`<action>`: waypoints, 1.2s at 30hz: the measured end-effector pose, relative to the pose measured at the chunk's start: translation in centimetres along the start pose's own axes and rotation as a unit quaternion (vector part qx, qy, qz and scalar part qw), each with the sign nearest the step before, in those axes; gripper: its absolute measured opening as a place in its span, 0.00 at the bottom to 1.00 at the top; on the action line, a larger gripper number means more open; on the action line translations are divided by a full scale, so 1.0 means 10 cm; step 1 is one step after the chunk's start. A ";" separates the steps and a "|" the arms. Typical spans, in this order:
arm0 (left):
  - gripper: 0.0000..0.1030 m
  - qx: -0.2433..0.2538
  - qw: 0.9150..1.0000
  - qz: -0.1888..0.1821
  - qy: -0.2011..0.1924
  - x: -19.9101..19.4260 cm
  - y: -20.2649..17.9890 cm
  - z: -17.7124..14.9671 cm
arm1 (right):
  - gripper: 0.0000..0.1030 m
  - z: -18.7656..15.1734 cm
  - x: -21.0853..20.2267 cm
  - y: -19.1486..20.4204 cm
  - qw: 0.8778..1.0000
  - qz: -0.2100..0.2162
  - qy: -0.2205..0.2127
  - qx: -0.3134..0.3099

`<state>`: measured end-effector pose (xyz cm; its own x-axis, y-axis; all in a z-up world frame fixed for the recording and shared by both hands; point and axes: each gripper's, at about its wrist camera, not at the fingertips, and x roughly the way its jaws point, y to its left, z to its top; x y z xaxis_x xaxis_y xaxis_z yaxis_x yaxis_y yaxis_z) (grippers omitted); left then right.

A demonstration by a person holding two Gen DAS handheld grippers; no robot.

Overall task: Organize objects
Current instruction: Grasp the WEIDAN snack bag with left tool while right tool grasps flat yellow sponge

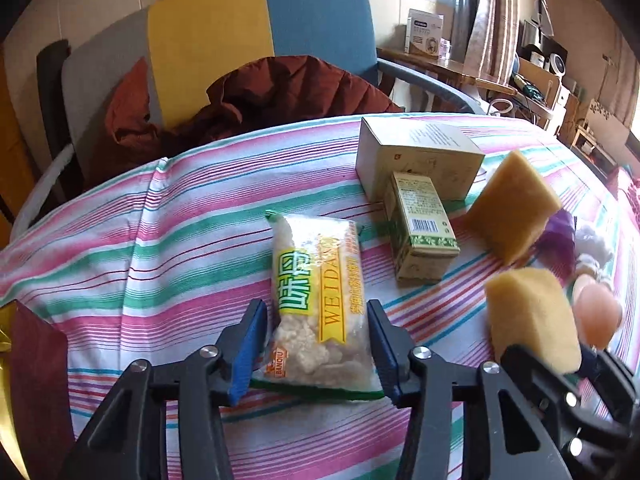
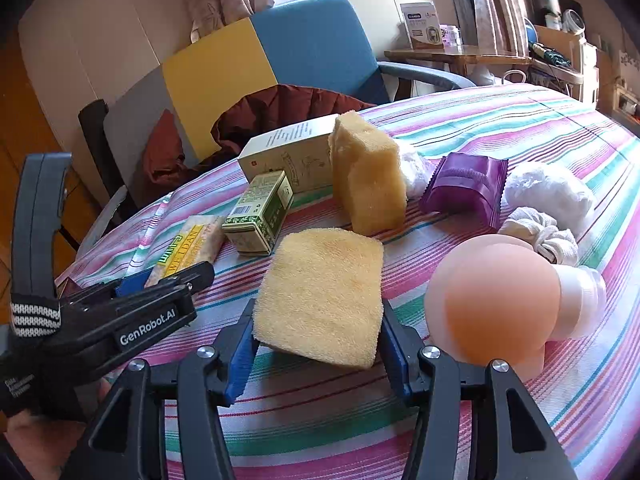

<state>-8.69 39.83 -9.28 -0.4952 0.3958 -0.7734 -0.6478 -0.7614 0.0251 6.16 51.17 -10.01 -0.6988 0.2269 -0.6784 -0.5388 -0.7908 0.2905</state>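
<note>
Straddling the snack packet (image 1: 320, 300), the left gripper (image 1: 318, 344) has its blue-padded jaws spread apart, one on each side of the crinkly clear plastic, and whether the pads actually touch it I cannot tell. That packet is a flat pillow shape with pale puffed pieces showing through and a yellow-green label; its long axis runs straight away from the gripper toward the table's far edge, and it lies flat on the striped tablecloth (image 1: 180, 208).

Over in the right wrist view, the right gripper (image 2: 318, 344) has its jaws wide apart around a flat yellow sponge (image 2: 320, 296), a porous, rounded rectangle lying on the cloth, long axis pointing away and slightly left. Contact with the pads is not clear.

Just beyond it a second sponge (image 2: 368, 176) stands upright on edge, coarse and blocky. Beside that, a small green carton (image 2: 260, 212) lies on its side, barcode end toward the cameras, its far end up against a larger pale cardboard box (image 2: 288, 156).

Toward the right edge of the table: a glossy purple wrapper (image 2: 466, 186) with crimped ends, crumpled white cloths (image 2: 548, 192), and a smooth, rounded peach-coloured object (image 2: 492, 304) close by the right gripper. A blue, yellow and grey chair (image 2: 280, 56) with a rust-red quilted jacket (image 2: 276, 108) sits behind the far edge.
</note>
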 end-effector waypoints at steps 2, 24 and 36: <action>0.46 0.002 1.000 0.001 -0.006 -0.02 0.03 -0.04 | 0.54 0.00 0.00 0.01 1.000 -0.002 0.000 -0.002; 0.44 -0.054 0.998 0.006 -0.046 -0.59 0.27 -0.70 | 0.53 -0.11 -0.19 0.23 0.998 -0.024 -0.021 -0.053; 0.42 -0.080 0.995 -0.024 -0.063 -0.93 0.35 -0.98 | 0.53 -0.30 -0.24 0.46 0.993 -0.033 -0.019 -0.110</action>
<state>-0.70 28.42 -8.25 -0.5401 0.4876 -0.6860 -0.5774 -0.8077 -0.1195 6.83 45.29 -9.06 -0.6851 0.3005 -0.6636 -0.4707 -0.8779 0.0884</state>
